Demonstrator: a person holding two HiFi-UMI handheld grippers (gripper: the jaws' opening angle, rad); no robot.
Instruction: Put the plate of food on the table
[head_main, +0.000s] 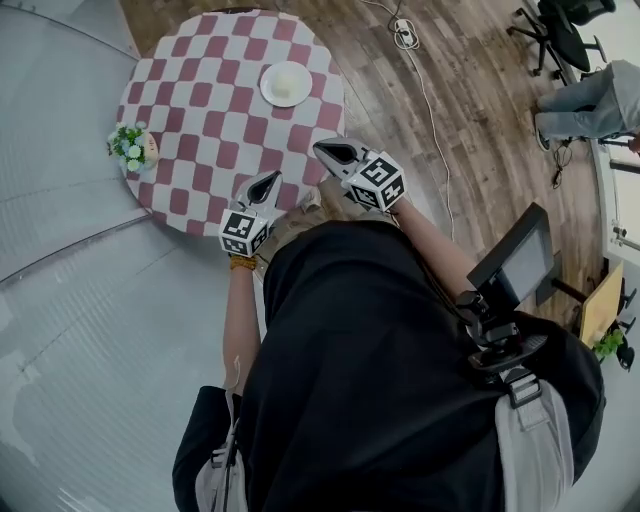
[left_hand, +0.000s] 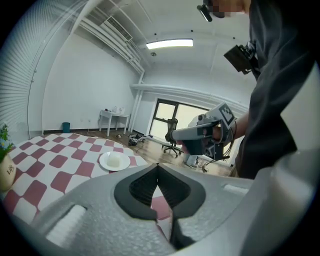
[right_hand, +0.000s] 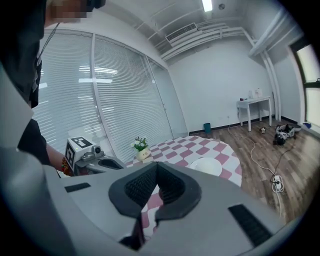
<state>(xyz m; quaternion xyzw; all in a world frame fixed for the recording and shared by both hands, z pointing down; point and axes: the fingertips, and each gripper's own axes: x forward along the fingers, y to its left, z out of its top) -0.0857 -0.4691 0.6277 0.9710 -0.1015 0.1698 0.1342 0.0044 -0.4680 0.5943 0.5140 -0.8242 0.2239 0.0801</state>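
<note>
The plate (head_main: 286, 83) with a pale piece of food (head_main: 289, 79) sits on the round checkered desk (head_main: 200, 110), toward its far right edge. A flower pot (head_main: 133, 148) stands at the left edge. At the near edge, the left gripper (head_main: 270, 178) and the right gripper (head_main: 325, 149) each have their 2 jaws pressed together, with nothing between them.

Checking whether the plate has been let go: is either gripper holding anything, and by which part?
Nothing is held. The left gripper and the right gripper are both shut and empty; the plate sits on the table, clear of both.
</note>
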